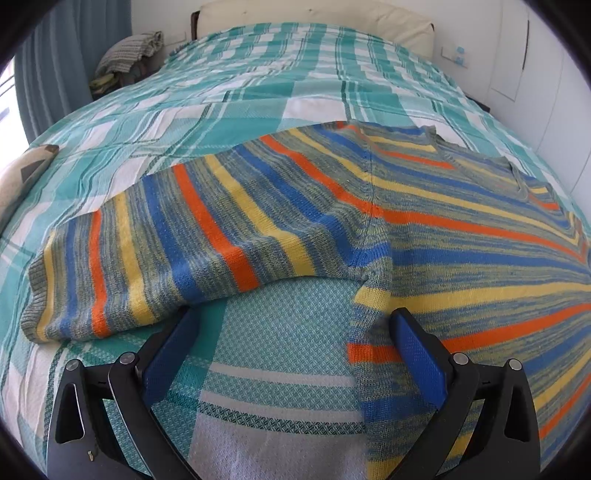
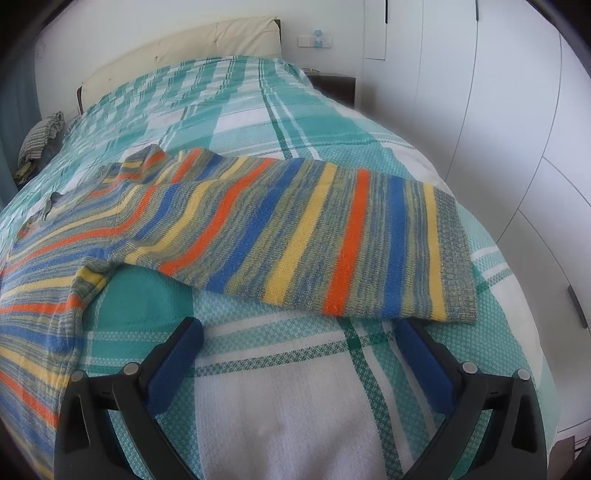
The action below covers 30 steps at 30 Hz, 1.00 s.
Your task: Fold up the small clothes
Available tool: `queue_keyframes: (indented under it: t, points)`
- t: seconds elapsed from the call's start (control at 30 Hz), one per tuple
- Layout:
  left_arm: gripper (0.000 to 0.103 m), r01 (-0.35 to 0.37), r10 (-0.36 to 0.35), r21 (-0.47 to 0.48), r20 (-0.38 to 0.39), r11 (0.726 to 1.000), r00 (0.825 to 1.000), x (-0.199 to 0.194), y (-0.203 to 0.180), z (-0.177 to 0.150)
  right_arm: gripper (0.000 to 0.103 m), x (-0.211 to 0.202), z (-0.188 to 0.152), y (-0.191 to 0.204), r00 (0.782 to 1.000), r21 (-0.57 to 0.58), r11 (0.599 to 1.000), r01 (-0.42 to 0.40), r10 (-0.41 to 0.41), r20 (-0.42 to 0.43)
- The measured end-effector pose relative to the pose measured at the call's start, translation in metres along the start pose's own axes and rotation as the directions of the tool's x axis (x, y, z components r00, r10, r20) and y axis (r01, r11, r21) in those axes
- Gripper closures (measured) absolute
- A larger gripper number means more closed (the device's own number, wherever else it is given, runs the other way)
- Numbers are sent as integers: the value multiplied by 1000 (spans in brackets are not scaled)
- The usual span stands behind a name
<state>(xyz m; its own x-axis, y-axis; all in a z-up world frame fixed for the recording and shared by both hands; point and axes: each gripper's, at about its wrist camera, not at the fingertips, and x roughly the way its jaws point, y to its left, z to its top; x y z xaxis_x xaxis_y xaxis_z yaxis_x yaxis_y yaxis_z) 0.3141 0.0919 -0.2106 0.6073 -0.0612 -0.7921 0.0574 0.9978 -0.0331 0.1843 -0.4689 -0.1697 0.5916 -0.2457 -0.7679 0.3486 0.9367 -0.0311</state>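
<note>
The jumper (image 1: 406, 229) lies flat on the bed (image 1: 258, 92), both sleeves out. A shallow pinch could snag the bedspread underneath too. Left gripper (image 1: 291, 325) and right gripper (image 2: 299, 332) gape wide, empty

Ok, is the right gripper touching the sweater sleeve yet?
Apart. In the right wrist view, the open right gripper has bedspread showing between both fingertips and the lower edge of the striped sleeve.

A home bedroom: plaid-covered bed (image 1: 258, 110), cream headboard (image 1: 314, 18), white wardrobe (image 2: 498, 110).
</note>
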Motion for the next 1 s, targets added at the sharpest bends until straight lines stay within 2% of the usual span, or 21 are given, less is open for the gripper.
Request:
queue_keyframes:
  t: [0.67,0.87,1.0]
  points:
    - [0,10,-10,15,-28,1000,1000,7,-3,3,0,0,0,0,1000,-2,1000,1,-1,1]
    - [0,0,0,24,-13,1000,1000,4,-5,2,0,0,0,0,1000,-2,1000,0,0,1]
    - [0,26,-26,3,-14,1000,1000,4,0,3,0,0,0,0,1000,-3,1000,1,-1,2]
